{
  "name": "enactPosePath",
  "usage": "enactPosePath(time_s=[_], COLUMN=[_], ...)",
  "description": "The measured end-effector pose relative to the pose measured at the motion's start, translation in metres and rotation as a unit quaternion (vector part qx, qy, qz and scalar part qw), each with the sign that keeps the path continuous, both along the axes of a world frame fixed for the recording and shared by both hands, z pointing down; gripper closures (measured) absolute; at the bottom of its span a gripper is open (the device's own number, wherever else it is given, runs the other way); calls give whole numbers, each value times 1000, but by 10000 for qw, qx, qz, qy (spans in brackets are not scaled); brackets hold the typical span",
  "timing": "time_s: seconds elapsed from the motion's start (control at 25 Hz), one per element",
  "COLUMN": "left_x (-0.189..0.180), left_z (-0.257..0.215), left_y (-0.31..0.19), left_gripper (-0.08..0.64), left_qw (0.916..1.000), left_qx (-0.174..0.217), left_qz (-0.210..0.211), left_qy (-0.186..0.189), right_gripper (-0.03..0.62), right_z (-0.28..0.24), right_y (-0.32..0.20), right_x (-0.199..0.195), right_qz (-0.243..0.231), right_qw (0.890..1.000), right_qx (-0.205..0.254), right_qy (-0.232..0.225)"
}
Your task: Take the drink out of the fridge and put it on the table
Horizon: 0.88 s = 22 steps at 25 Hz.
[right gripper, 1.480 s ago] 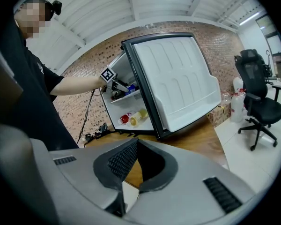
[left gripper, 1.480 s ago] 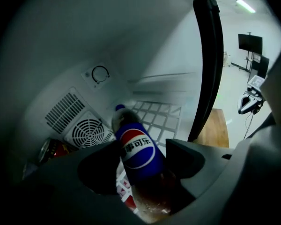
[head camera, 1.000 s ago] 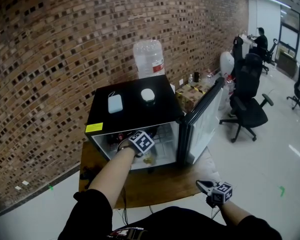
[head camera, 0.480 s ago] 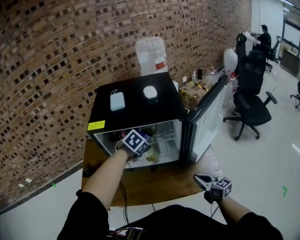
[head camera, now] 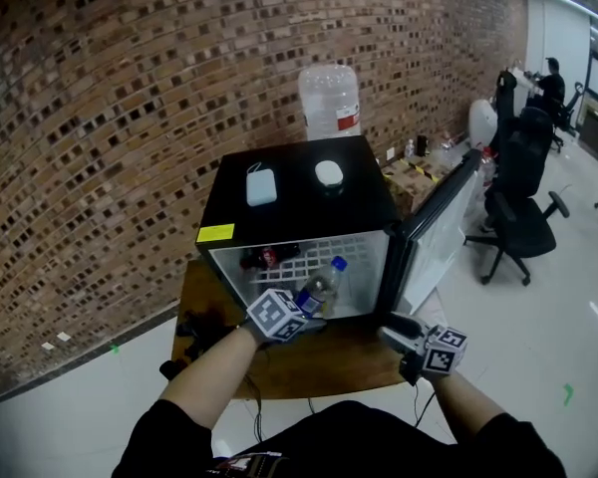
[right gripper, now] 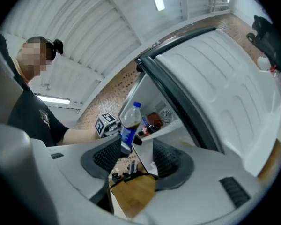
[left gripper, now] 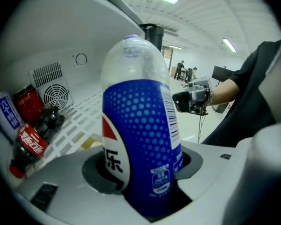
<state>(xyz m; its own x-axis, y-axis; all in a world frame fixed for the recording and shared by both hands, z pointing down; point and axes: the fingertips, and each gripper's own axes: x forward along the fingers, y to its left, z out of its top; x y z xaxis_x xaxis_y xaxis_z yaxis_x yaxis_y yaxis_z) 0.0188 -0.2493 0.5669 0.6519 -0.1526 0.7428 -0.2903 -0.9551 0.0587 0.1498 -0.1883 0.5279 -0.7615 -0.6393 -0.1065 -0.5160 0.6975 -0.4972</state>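
Note:
The drink is a clear bottle [head camera: 319,289] with a blue label and blue cap. My left gripper [head camera: 301,313] is shut on its lower body and holds it tilted just outside the open black fridge [head camera: 299,217]. In the left gripper view the bottle [left gripper: 140,125] fills the space between the jaws, pads pressed on the label. The right gripper [head camera: 395,331] hovers near the foot of the fridge door [head camera: 439,232]. Its jaws are opening, and the right gripper [right gripper: 131,162] has nothing between them; the bottle [right gripper: 129,125] shows farther off.
The fridge stands on a wooden table [head camera: 319,361] against a brick wall. Red cans [left gripper: 30,139] lie on the white wire shelf inside. A large water jug [head camera: 331,103] stands behind the fridge. Office chairs [head camera: 523,197] and people are far right.
The left gripper has drawn back out of the fridge with the bottle in it. The right gripper has risen toward the fridge door and its jaws have parted.

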Motion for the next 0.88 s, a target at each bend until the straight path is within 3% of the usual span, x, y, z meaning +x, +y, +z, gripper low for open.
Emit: enactPosePath(time_s=[0.08, 0.16, 0.36, 0.52, 0.76, 0.88], left_x=[3, 8, 26, 35, 32, 27], left_z=[13, 28, 70, 96, 154, 184], left_y=[19, 38, 84, 100, 96, 85], left_gripper=[296, 296, 295, 295, 287, 282], left_qw=[9997, 9989, 9951, 9921, 9963, 9972], left_qx=[-79, -169, -473, -659, -52, 427], left_qz=[145, 299, 531, 504, 423, 450], left_qy=[176, 334, 684, 936, 743, 408], right_gripper=[283, 250, 209, 247, 252, 253], right_z=[-16, -22, -1, 29, 83, 112], right_y=[-12, -22, -28, -16, -5, -4], right_x=[-26, -53, -108, -131, -141, -143], right_qz=[-284, -527, -1017, -1364, -1715, -1841], right_qw=[9995, 9984, 9948, 9900, 9733, 9609], right_qx=[150, 226, -70, -216, -67, -101], right_qy=[-58, 19, 42, 281, 1526, 2065])
